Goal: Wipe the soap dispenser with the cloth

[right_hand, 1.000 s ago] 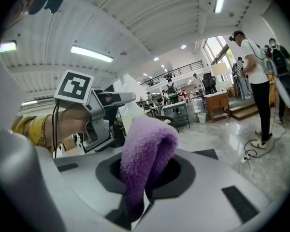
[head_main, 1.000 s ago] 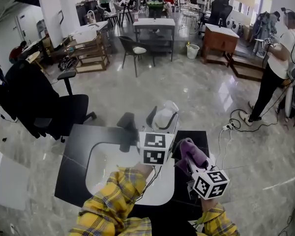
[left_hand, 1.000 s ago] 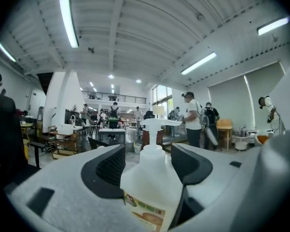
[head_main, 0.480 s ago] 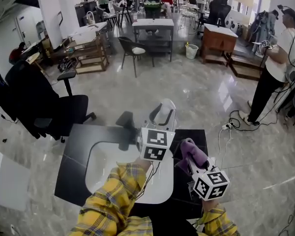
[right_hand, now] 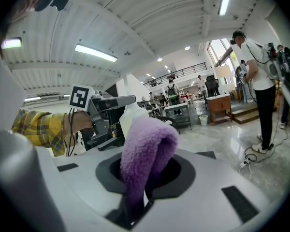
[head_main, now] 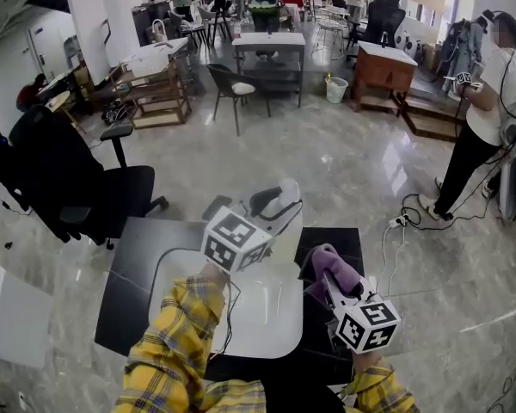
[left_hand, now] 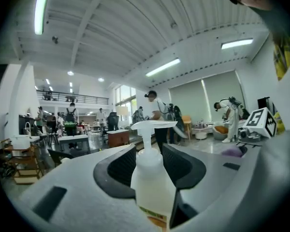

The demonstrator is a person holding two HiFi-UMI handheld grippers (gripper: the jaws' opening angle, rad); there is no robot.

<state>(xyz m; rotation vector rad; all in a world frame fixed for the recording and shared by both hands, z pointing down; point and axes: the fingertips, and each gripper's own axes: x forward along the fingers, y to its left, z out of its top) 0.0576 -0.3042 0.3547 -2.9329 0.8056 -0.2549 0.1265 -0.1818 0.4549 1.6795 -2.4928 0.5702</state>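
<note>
Nearest, the right gripper [head_main: 333, 284] has its jaws clamped on the lower end of a fluffy purple cloth [right_hand: 146, 146], which folds up and over them. Just beside it to the left, the left gripper [head_main: 275, 206] has just been closing its jaws. They now stand part-way apart with their pads against the sides of a clear plastic pump soap dispenser [left_hand: 152, 180], held above a white basin [head_main: 271, 317] set in the dark table [head_main: 131, 269]. Farther off are a black office chair [head_main: 112, 192] and a standing person [head_main: 486, 101].
</note>
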